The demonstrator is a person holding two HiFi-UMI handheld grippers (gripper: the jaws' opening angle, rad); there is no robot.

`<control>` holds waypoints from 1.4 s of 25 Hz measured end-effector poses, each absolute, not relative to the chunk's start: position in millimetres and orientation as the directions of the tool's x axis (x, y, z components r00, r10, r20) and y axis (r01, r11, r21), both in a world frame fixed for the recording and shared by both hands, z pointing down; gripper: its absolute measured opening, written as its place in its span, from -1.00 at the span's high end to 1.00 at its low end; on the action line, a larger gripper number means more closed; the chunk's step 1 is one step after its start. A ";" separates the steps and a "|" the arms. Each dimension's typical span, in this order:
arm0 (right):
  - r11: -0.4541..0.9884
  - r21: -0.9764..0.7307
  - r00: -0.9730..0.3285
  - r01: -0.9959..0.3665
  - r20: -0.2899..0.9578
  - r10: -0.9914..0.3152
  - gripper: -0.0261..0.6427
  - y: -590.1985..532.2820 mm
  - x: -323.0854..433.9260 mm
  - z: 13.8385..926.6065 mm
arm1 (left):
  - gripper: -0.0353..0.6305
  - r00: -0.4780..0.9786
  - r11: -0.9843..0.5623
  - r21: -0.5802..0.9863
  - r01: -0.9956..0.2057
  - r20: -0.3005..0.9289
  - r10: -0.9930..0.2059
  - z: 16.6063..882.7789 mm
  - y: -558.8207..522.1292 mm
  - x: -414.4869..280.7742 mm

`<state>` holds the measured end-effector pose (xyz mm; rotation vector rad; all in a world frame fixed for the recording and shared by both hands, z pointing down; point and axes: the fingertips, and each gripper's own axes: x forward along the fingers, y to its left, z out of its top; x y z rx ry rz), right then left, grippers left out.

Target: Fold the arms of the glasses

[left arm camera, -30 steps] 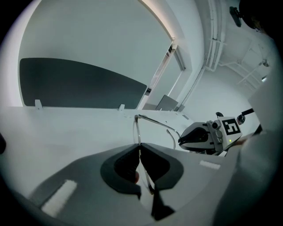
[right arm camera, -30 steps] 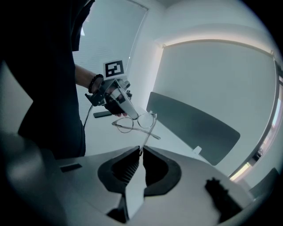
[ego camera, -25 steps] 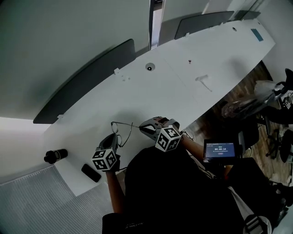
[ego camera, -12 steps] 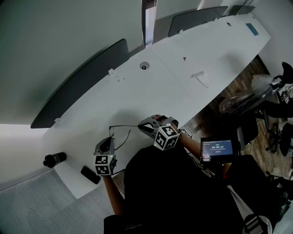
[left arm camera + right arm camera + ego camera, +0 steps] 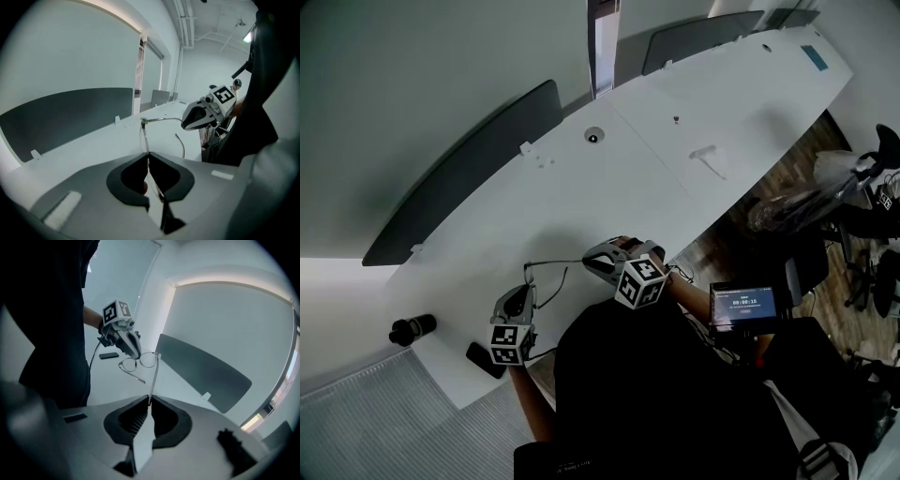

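Thin wire-rimmed glasses (image 5: 548,270) hang between my two grippers, just above the near edge of the white table (image 5: 619,187). My left gripper (image 5: 528,292) is shut on the rim of one lens; in the left gripper view the rim (image 5: 145,138) rises straight out of the closed jaws (image 5: 148,155). My right gripper (image 5: 589,261) is shut on the tip of one arm, which runs from its jaws (image 5: 150,400) up to the round lenses (image 5: 140,362). The other arm (image 5: 181,145) sticks out free. Each gripper shows in the other's view: the right gripper (image 5: 200,117), the left gripper (image 5: 123,339).
A black phone (image 5: 483,356) and a black cylinder (image 5: 412,328) lie at the table's left end. Dark divider panels (image 5: 459,178) line the far edge. A round port (image 5: 592,138) and a small white piece (image 5: 708,157) sit farther off. A lit screen (image 5: 745,305) stands at my right.
My left gripper has rolled, its marker cube swinging down toward me, and the glasses front has tilted with it. The right gripper has stayed put on the arm.
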<state>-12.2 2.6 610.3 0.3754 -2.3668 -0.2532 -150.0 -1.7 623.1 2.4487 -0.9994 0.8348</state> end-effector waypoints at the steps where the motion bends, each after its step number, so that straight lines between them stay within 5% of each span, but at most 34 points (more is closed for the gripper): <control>1: 0.935 0.293 -0.708 -0.200 0.616 -0.345 0.84 2.2 -13.7 607.7 | 0.83 0.578 -0.667 0.124 -0.735 0.628 -0.521 620.8 -4.1 -150.5; 4: 0.925 0.289 -0.748 -0.247 0.549 -0.372 0.83 -1.0 -19.2 590.2 | 0.83 0.558 -0.563 0.207 -0.800 0.601 -0.573 617.3 -11.5 -154.7; 7: 0.909 0.189 -0.790 -0.371 0.451 -0.416 0.62 -11.5 -19.2 569.6 | 0.84 0.520 -0.404 0.330 -0.853 0.600 -0.608 622.7 -15.5 -158.0; 12: 0.774 -0.315 -0.830 -0.549 0.317 -0.460 0.57 -28.1 -6.6 570.1 | 0.85 0.497 -0.113 0.602 -0.790 0.523 -0.692 631.1 -24.7 -159.6; 17: 0.632 -0.641 -0.896 -0.436 0.239 -0.375 0.54 -29.9 -33.8 584.3 | 0.88 0.506 -0.097 0.666 -0.740 0.456 -0.732 610.8 -31.9 -141.8; 20: 0.574 -0.690 -0.892 -0.442 0.270 -0.362 0.54 -37.1 -38.6 605.1 | 0.88 0.540 -0.131 0.687 -0.715 0.424 -0.727 604.7 -33.4 -128.1; 27: 0.492 -0.709 -0.856 -0.506 0.342 -0.387 0.54 -37.6 -20.3 636.7 | 0.87 0.400 -0.184 0.365 -0.913 0.708 -0.582 671.8 -30.4 -156.8; 30: 0.474 -0.706 -0.845 -0.527 0.375 -0.382 0.54 -34.5 -15.2 648.8 | 0.50 0.471 -0.197 0.430 -0.881 0.766 -0.438 707.9 -25.1 -140.6; 35: 0.477 -0.690 -0.838 -0.544 0.425 -0.342 0.54 -31.9 -22.0 667.1 | 0.52 0.484 -0.136 0.469 -0.873 0.793 -0.370 730.8 -32.2 -134.3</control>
